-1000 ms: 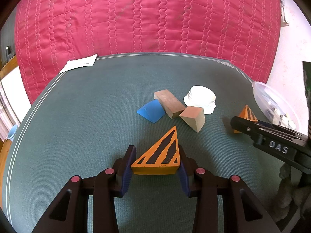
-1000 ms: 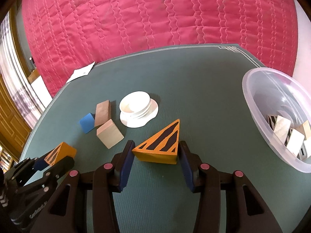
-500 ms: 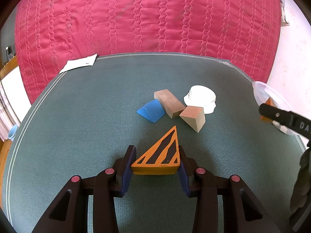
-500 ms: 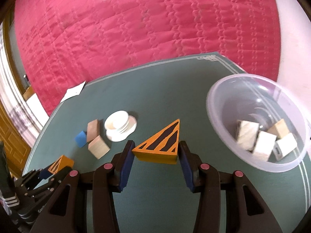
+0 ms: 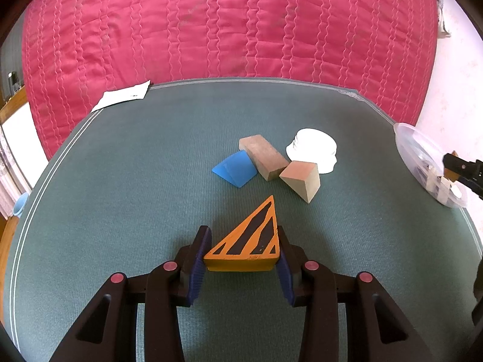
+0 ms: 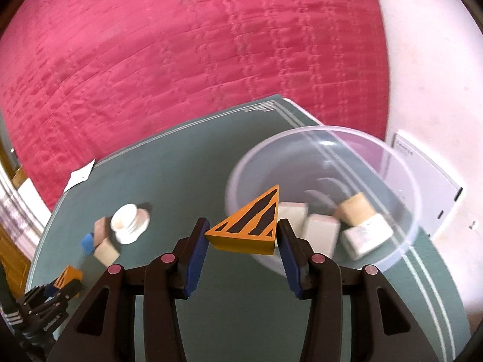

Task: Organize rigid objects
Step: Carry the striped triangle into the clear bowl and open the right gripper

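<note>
My left gripper (image 5: 243,259) is shut on an orange black-striped triangular block (image 5: 247,244) low over the green table (image 5: 120,181). My right gripper (image 6: 243,241) is shut on a second orange striped triangle (image 6: 250,226) and holds it up at the near rim of the clear plastic bowl (image 6: 392,163), which holds several wooden blocks (image 6: 356,211). On the table lie a blue wedge (image 5: 235,169), a brown block (image 5: 264,157), a tan wedge (image 5: 302,179) and a white lid stack (image 5: 315,149). The right gripper (image 5: 459,170) shows at the bowl (image 5: 413,141) in the left wrist view.
A red quilted bed (image 5: 226,30) lies behind the table. A white paper (image 5: 123,96) lies at the table's far left corner. A white wall (image 6: 428,75) and a white panel (image 6: 428,187) stand behind the bowl. The left gripper (image 6: 65,282) shows at lower left in the right wrist view.
My right gripper has carried its triangle up and right, from the table middle to the bowl's rim. My left gripper has held still with its triangle.
</note>
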A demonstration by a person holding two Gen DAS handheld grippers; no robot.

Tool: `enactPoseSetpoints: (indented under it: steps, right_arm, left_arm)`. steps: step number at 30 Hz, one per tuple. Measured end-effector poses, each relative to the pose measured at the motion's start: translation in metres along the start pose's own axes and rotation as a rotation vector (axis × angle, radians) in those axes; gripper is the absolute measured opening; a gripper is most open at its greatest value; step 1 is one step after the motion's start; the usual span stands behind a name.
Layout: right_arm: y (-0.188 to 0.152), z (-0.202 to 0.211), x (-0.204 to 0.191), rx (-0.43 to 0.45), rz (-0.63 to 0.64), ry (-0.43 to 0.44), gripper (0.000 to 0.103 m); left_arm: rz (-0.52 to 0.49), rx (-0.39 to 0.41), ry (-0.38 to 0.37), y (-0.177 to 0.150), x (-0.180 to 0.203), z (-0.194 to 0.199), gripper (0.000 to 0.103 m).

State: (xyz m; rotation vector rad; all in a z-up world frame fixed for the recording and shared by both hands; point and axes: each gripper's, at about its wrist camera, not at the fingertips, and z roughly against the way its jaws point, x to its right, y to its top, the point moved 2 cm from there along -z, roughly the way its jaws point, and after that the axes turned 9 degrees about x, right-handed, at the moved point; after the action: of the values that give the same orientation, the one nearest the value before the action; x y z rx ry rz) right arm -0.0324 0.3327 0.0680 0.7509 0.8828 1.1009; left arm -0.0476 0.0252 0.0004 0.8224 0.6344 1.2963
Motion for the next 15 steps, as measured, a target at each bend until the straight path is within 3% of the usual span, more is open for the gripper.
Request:
enactPoseSetpoints:
  steps: [15]
  right_arm:
    - [0.013,0.005,0.075,0.035,-0.074,-0.146,0.047]
  left_arm:
    - [-0.019,-0.009,0.015,0.0,0.004,-0.001,0.043]
